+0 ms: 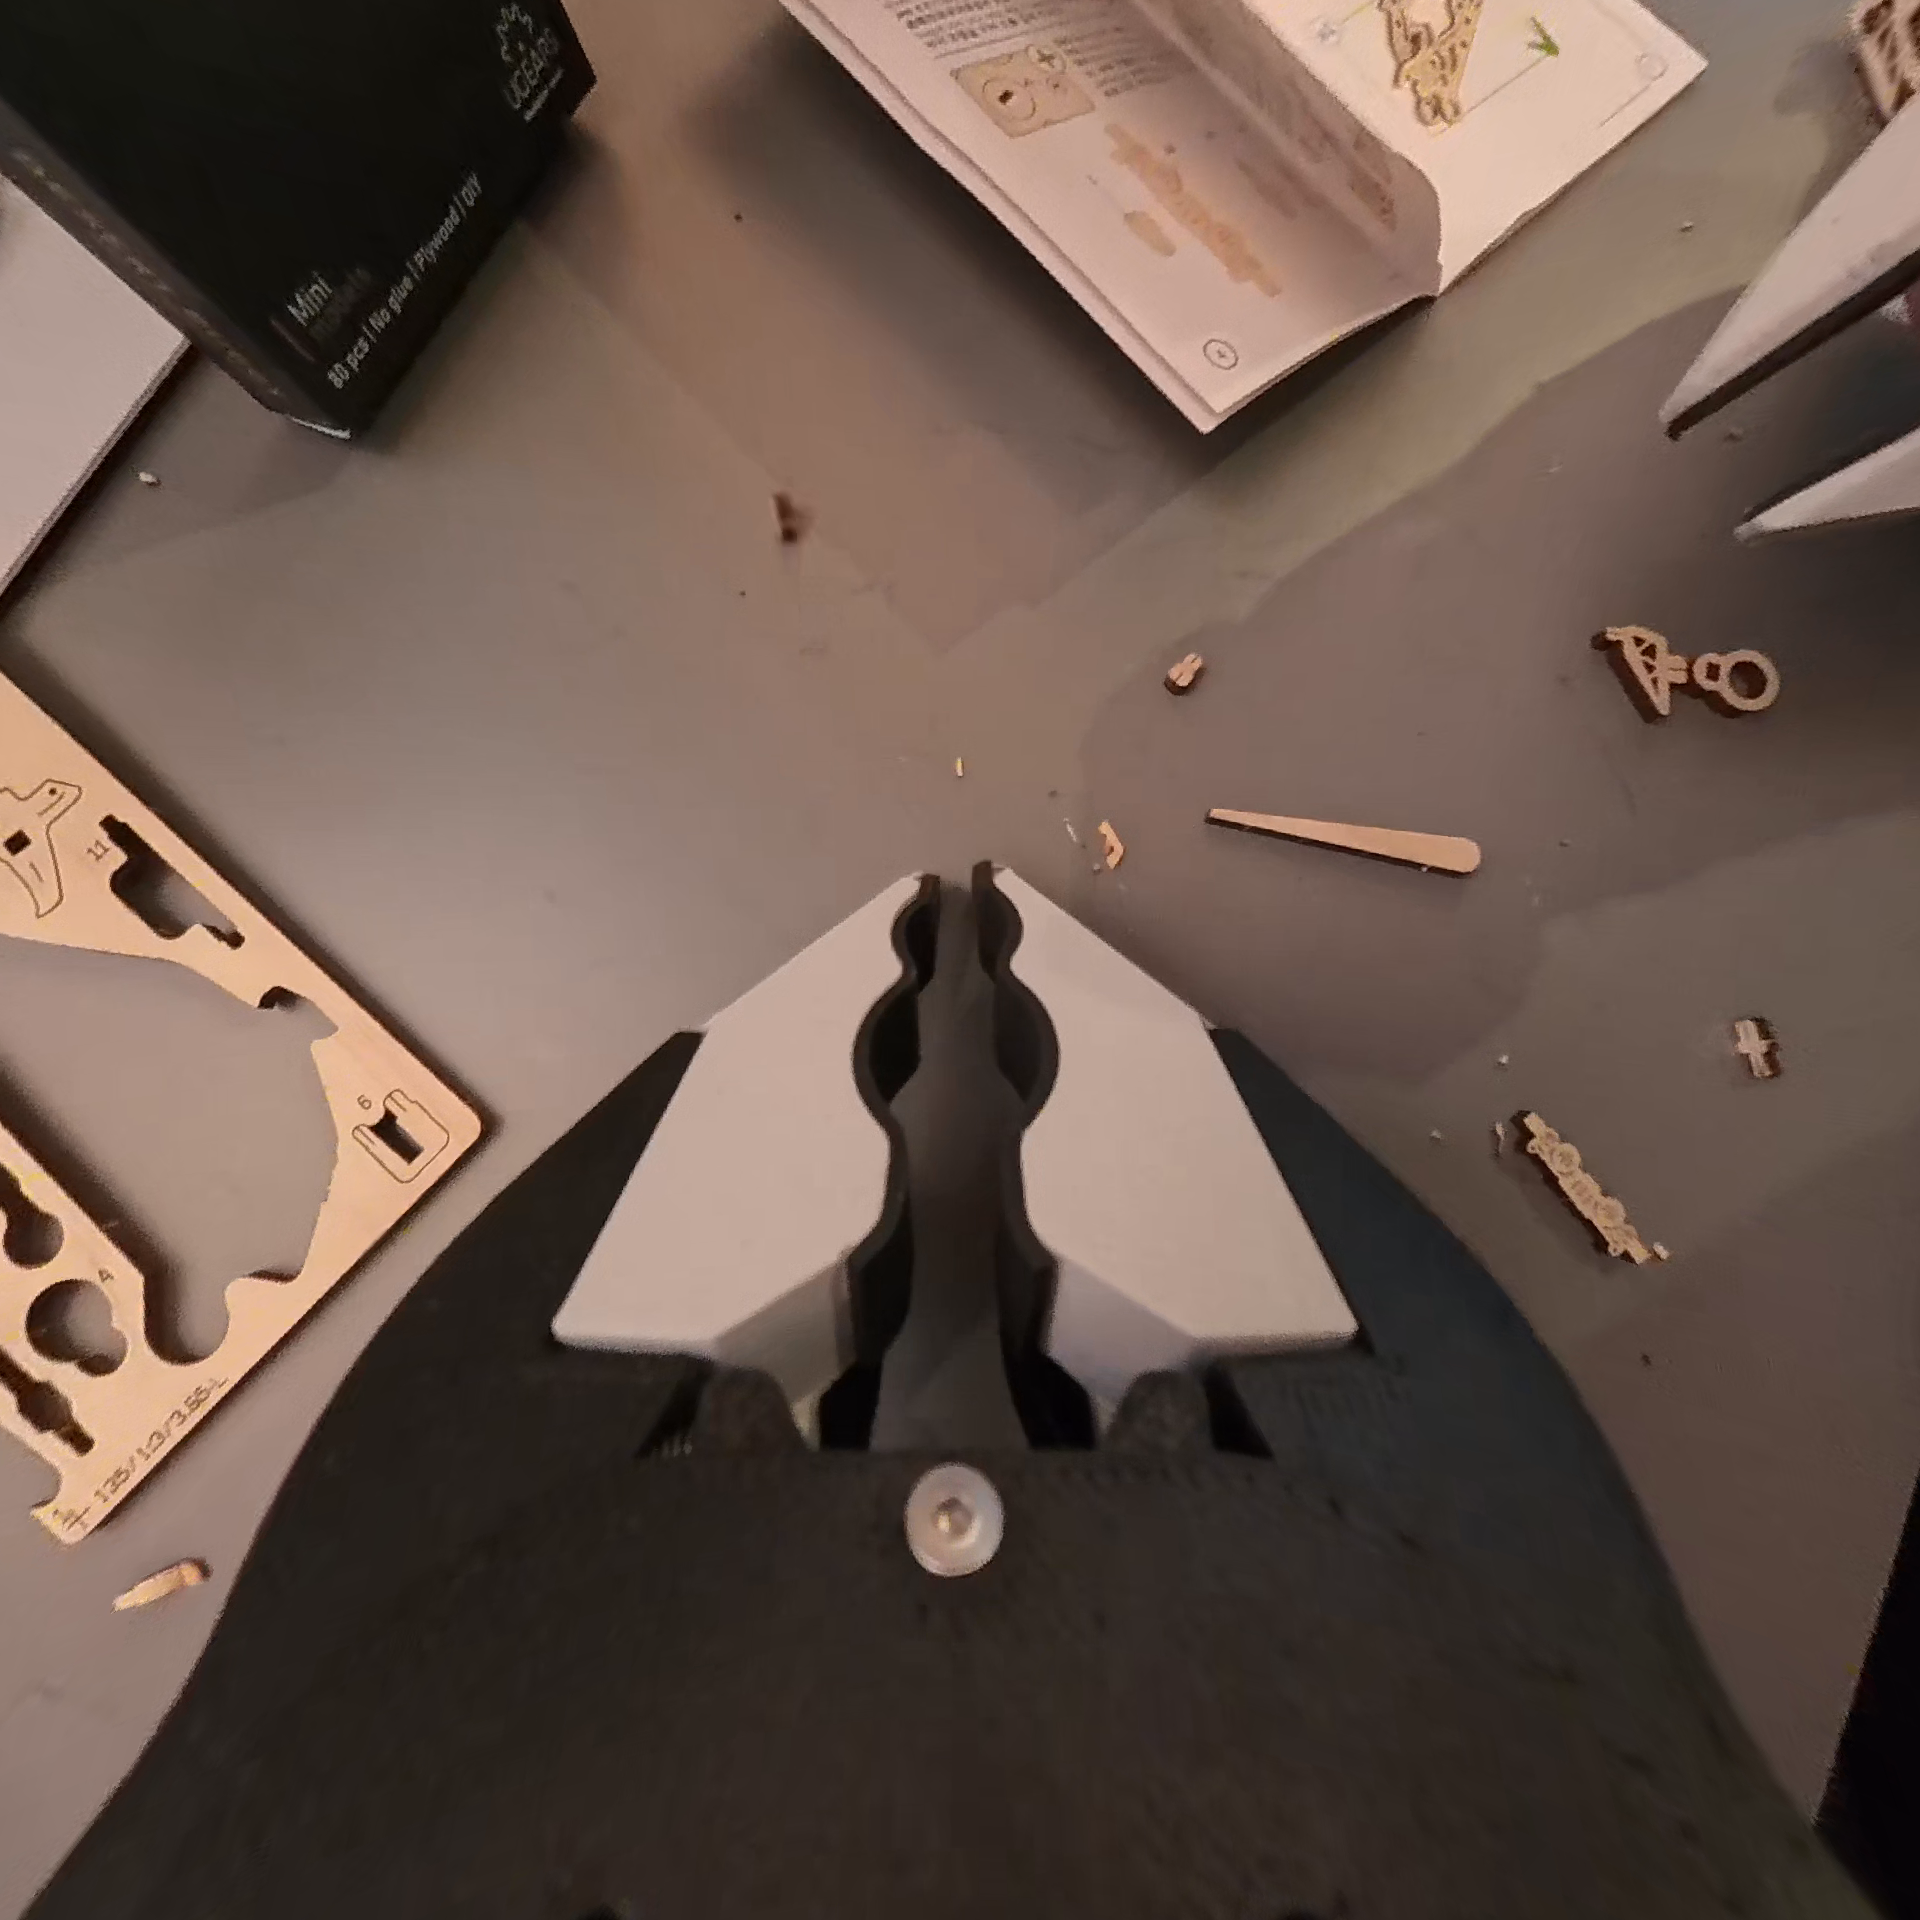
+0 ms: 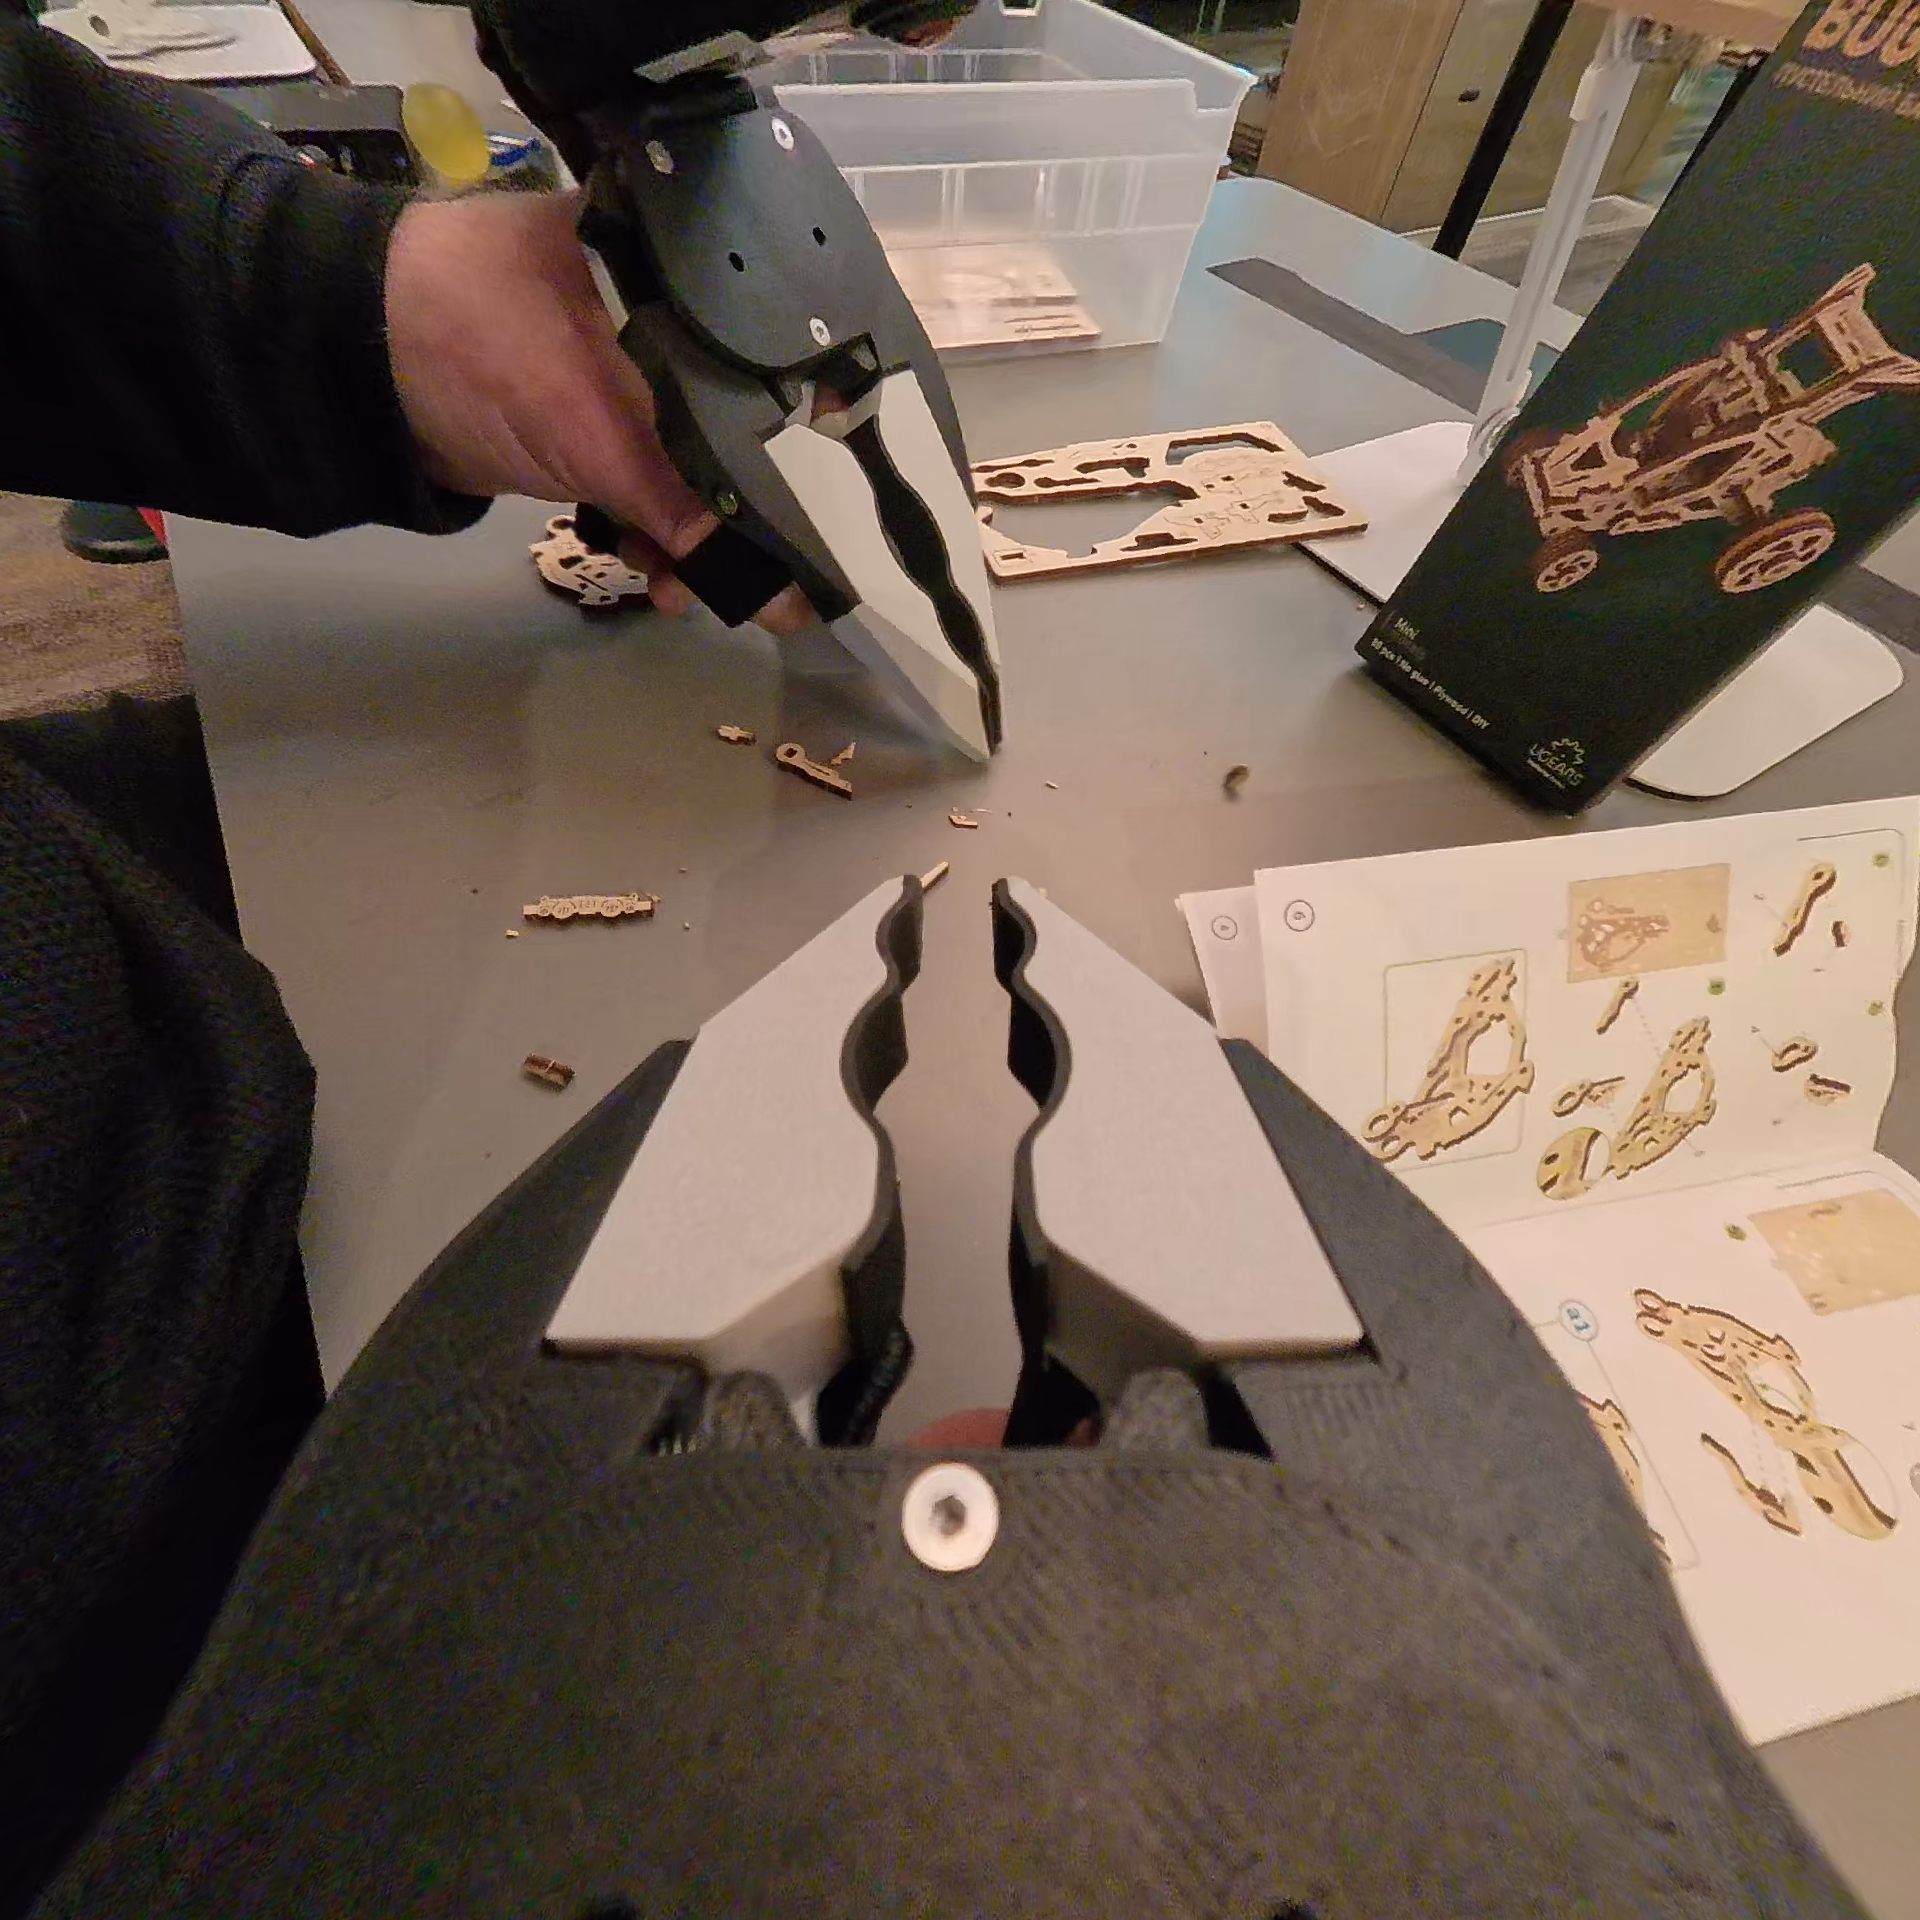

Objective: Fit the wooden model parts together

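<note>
Both tools empty. Left gripper [image 1: 954, 878]: narrow slit between pads, nothing in it, tips low over the table [image 1: 623, 727]. Right gripper [image 2: 956, 888]: a bit wider apart, also bare.

Key relation: tapered stick [image 1: 1351, 840] lies flat just right of the left tips and slightly ahead, long axis nearly crosswise to the fingers, thin end toward them. In the right wrist view only its tip [image 2: 932, 876] shows, peeking past the right gripper's left pad, so right tool looks nearer (left needs a sideways shift).

Other parts scattered further right of the left tool: ring piece [image 1: 1688, 681], bar [image 1: 1584, 1184]. All thin pale laser-cut ply with dark edges; probably awkward to pinch flat.
</note>
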Demonstrator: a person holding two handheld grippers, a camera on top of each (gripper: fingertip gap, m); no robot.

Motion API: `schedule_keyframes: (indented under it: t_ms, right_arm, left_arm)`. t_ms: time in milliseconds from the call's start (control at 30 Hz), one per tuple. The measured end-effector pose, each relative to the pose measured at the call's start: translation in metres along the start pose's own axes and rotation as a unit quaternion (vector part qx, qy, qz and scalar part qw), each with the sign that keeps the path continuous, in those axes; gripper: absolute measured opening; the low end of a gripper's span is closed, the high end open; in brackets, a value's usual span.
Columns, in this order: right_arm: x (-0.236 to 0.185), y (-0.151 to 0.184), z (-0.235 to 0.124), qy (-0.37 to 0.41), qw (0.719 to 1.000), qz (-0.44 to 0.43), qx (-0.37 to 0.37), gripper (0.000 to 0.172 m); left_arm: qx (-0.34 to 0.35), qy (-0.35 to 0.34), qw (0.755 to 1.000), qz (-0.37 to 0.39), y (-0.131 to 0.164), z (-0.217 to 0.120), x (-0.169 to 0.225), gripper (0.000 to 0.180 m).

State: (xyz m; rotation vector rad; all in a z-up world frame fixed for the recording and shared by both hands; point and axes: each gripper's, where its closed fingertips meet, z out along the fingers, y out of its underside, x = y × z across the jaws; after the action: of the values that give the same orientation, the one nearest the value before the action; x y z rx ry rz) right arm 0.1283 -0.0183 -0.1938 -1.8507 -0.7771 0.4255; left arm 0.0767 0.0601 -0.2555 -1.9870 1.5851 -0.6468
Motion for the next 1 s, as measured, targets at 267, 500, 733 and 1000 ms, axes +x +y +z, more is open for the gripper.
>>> schedule_keyframes:
  t_ms: [267, 500, 733, 1000]
  right_arm:
    - [0.001, 0.0, -0.002, 0.003, 1.0, 0.0, 0.0, 0.011]
    - [0.003, -0.001, -0.003, 0.008, 1.0, 0.0, 0.003, 0.012]
    - [0.003, 0.004, -0.006, 0.005, 1.0, 0.003, -0.011, 0.017]
    - [0.001, 0.008, -0.004, 0.011, 0.998, 0.005, -0.059, 0.016]
  left_arm:
    - [0.038, -0.016, 0.999, 0.012, -0.024, -0.005, -0.012, 0.01]
    - [0.033, -0.028, 0.997, 0.057, -0.049, 0.007, -0.022, 0.021]
    - [0.028, -0.026, 0.999, 0.01, -0.024, -0.017, -0.02, 0.021]
    - [0.034, -0.03, 0.999, -0.015, 0.005, -0.047, -0.001, 0.018]
